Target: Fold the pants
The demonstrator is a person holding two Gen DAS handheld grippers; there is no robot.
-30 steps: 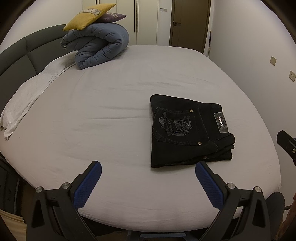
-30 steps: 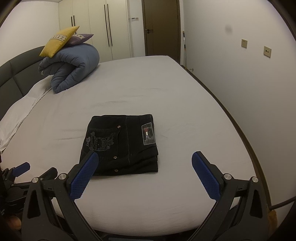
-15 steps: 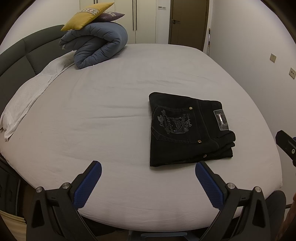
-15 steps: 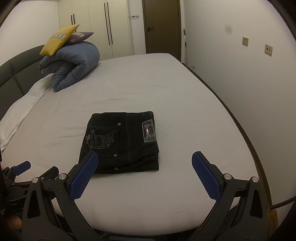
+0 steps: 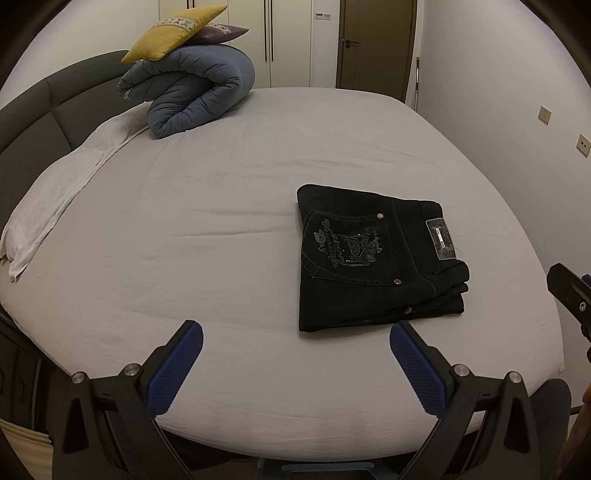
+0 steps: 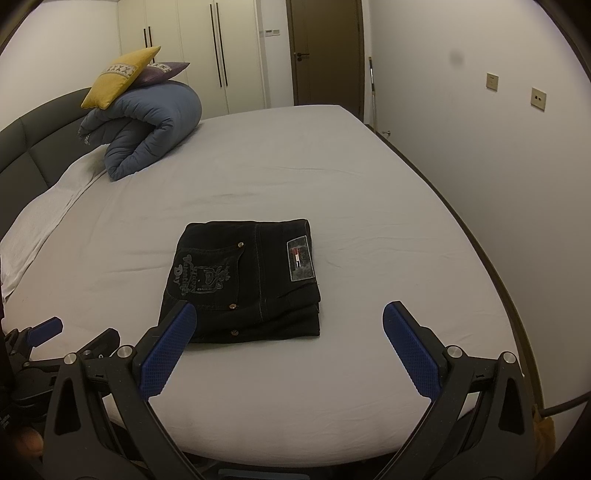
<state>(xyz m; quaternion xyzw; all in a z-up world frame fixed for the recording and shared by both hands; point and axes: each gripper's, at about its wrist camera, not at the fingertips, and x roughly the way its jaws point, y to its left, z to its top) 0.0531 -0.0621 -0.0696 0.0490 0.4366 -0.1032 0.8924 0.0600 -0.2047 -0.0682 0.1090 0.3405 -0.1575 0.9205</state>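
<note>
Left to right. Dark headboard (image 5: 33,110) and a white towel (image 5: 55,192) run along the bed's left edge. A rolled blue duvet (image 5: 195,92) sits at the far left corner of the bed (image 5: 184,240), with a yellow cushion (image 5: 173,31) and a purple cushion (image 5: 221,31) on top.

Left tongs (image 5: 295,354): spread wide, holding nothing, hovering over the near edge of the bed. Black pants (image 5: 373,262) lie folded into a compact rectangle, flat on the sheet, back pocket embroidery and waistband patch facing up. In the left wrist view they sit ahead and right of centre; the near edge of the stack is just beyond the right fingertip, not touching.

Right tongs (image 6: 286,332): also spread wide and empty. In the right wrist view the pants (image 6: 247,284) are ahead and left of centre; the left blue pad (image 6: 166,350) overlaps the stack's near-left corner in view, contact not determinable.

Wall sockets (image 6: 537,99) are on the right wall.
</note>
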